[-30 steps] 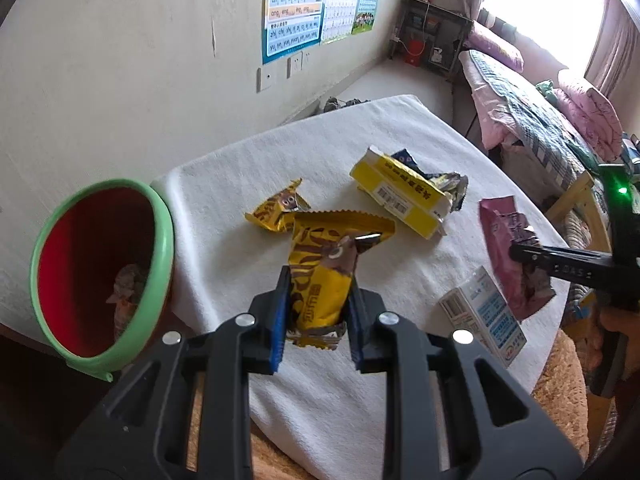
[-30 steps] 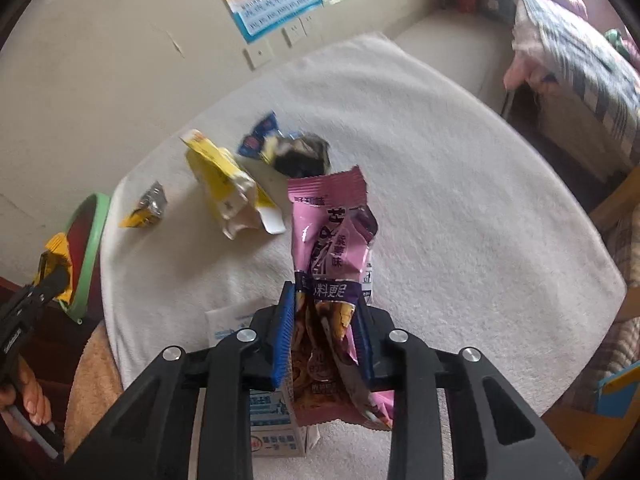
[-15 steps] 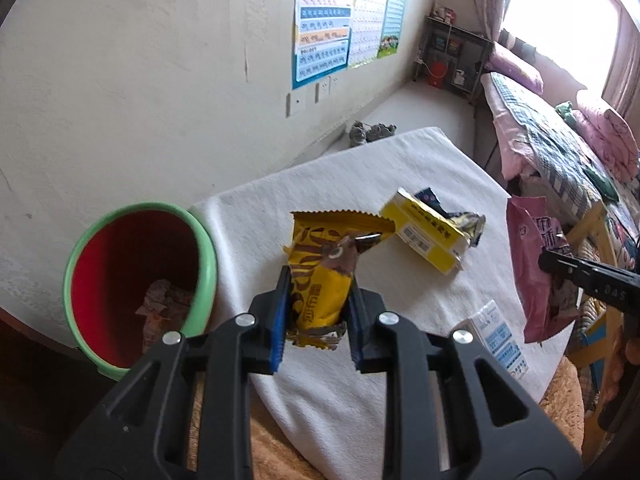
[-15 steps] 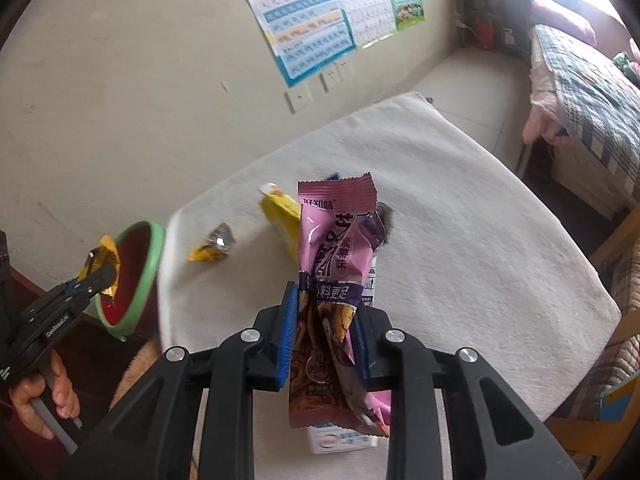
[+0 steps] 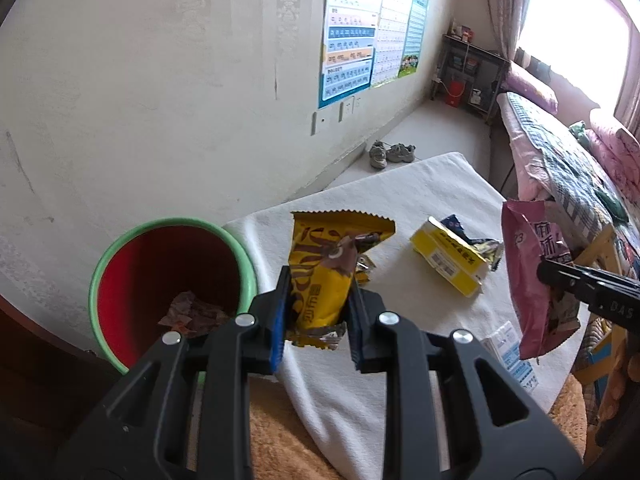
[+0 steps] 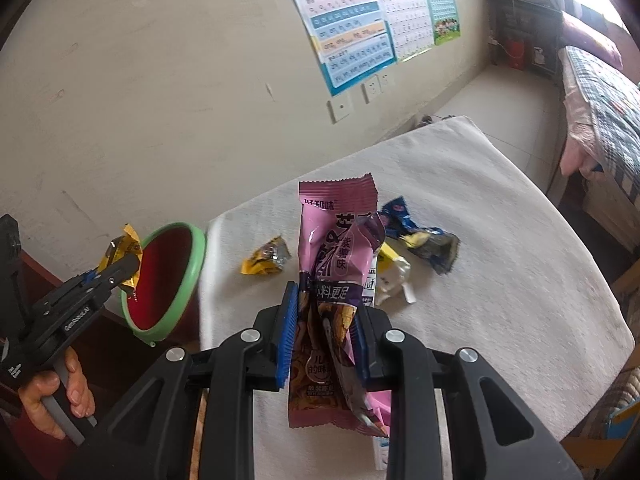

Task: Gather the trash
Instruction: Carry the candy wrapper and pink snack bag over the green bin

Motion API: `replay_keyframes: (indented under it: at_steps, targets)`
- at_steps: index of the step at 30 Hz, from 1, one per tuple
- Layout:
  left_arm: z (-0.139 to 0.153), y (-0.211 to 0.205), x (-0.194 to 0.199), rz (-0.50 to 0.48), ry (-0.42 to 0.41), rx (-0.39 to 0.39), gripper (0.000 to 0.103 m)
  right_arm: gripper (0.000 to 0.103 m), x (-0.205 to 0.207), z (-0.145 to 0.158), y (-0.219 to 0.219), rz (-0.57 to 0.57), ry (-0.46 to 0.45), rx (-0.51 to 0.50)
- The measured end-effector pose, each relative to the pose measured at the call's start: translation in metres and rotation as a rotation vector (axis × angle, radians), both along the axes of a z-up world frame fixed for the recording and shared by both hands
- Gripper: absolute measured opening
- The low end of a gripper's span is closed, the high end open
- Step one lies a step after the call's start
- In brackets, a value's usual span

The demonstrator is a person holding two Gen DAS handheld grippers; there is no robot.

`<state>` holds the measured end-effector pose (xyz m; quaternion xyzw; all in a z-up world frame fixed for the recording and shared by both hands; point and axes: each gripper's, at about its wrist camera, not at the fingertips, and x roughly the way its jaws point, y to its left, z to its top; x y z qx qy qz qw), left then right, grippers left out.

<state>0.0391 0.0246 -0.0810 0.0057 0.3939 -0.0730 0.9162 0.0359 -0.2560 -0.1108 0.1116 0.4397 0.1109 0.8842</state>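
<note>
Now lifted clear of the table (image 6: 500, 240), the left gripper (image 5: 316, 312) clamps a yellow wrapper (image 5: 324, 280) beside the bin (image 5: 120, 248), while the right gripper (image 6: 326, 332) clamps a pink packet (image 6: 332, 248), both ready for dumping.

- The wall (image 5: 160, 80) is pale and has some marks on it.
- Bright charts (image 5: 352, 52) hang on the wall, with white sockets (image 5: 346, 112) under them.
- The floor (image 5: 440, 128) is light, and two shoes (image 5: 390, 153) sit by the wall.
- A dark shelf (image 5: 472, 72) stands in the far corner.
- A bed (image 5: 560, 152) with pink pillows lies under a sunny window (image 5: 576, 20).
- A white cloth (image 6: 500, 240) covers the table.
</note>
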Motion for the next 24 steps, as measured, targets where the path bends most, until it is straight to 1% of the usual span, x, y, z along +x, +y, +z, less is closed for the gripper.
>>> replay_keyframes:
  at_steps: [7, 15, 24]
  targets:
    - [0.006, 0.020, 0.001, 0.042, -0.013, -0.007, 0.024, 0.024, 0.007, 0.004, 0.023, 0.041, -0.011, 0.011]
    - [-0.001, 0.046, 0.003, 0.101, -0.001, -0.003, 0.024, 0.024, 0.015, 0.009, 0.049, 0.086, -0.018, 0.007]
    - [-0.001, 0.074, 0.006, 0.154, -0.013, -0.006, 0.024, 0.024, 0.026, 0.010, 0.081, 0.145, -0.016, -0.007]
